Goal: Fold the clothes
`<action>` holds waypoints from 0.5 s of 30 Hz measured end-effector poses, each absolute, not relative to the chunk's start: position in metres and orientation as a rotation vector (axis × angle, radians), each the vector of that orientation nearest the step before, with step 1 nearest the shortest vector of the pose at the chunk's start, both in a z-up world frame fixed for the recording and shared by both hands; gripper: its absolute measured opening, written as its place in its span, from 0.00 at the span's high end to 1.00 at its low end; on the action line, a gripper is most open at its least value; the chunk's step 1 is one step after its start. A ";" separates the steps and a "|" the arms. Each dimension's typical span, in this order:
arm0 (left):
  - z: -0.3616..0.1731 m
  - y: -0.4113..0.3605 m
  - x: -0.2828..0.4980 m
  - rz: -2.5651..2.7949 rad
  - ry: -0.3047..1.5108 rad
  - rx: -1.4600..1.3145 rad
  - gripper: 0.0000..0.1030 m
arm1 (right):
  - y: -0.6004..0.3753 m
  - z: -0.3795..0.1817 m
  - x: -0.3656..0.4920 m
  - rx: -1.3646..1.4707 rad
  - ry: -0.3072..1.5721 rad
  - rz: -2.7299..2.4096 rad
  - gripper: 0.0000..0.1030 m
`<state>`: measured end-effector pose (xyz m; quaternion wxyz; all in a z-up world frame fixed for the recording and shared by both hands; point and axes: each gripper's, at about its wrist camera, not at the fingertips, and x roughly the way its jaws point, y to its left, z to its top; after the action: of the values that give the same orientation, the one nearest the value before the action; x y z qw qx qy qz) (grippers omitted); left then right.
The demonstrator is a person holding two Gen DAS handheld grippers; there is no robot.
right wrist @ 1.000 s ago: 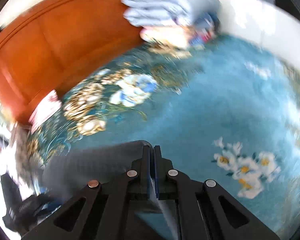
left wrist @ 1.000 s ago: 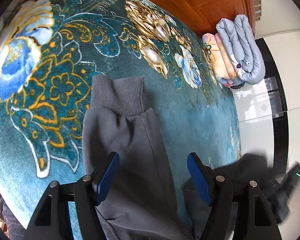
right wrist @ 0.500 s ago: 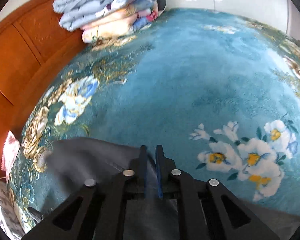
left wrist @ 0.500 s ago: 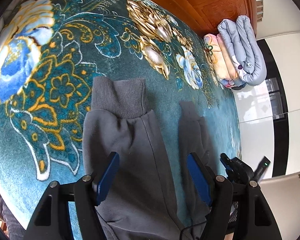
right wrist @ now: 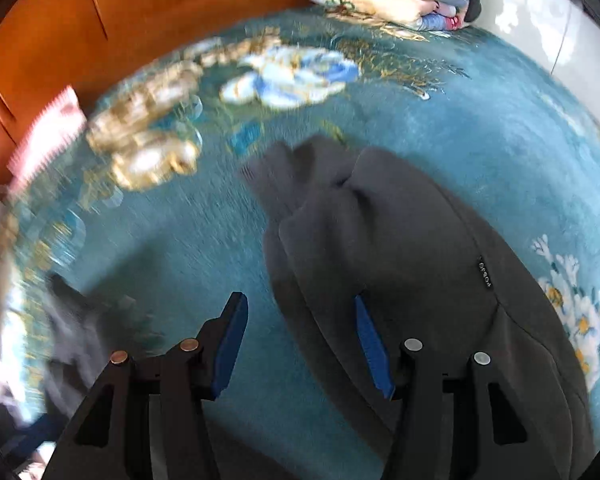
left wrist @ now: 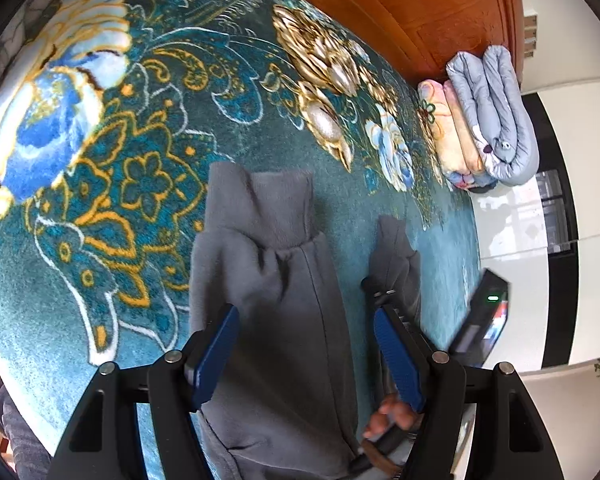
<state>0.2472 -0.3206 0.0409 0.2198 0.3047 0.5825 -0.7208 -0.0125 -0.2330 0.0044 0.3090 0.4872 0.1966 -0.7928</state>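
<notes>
The left hand-held gripper [left wrist: 306, 346] stands wide and released, its blue pads hanging above a grey trouser leg [left wrist: 276, 304] without pressing it. The right hand-held gripper [right wrist: 300, 344] is opening, grasping nothing; the other leg [right wrist: 400, 240] lies under its right pad. The soft fleece trousers, with ribbed cuffs [left wrist: 260, 204], lie flat on a plush teal floral bedspread [left wrist: 140, 168] before a wooden headboard [right wrist: 120, 24].

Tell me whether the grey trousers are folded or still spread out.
Spread. The grey trousers lie with both legs side by side, apart, on the teal floral blanket, cuffs pointing away.
</notes>
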 end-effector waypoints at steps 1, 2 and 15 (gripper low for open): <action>0.040 -0.322 0.247 -1.993 1.620 0.843 0.28 | -0.236 -0.001 -0.011 1.280 0.568 -2.118 0.49; 0.040 -0.323 0.247 -1.993 1.630 0.844 0.28 | -0.236 -0.002 -0.010 1.267 0.598 -2.141 0.56; 0.041 -0.339 0.259 -1.999 1.642 0.789 0.28 | -0.245 0.025 -0.002 1.202 0.468 -2.112 0.90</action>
<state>0.2593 -0.3392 0.0408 0.2167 0.2848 0.5926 -0.7216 -0.0024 -0.2445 0.0249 0.3273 0.4589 0.1786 -0.8065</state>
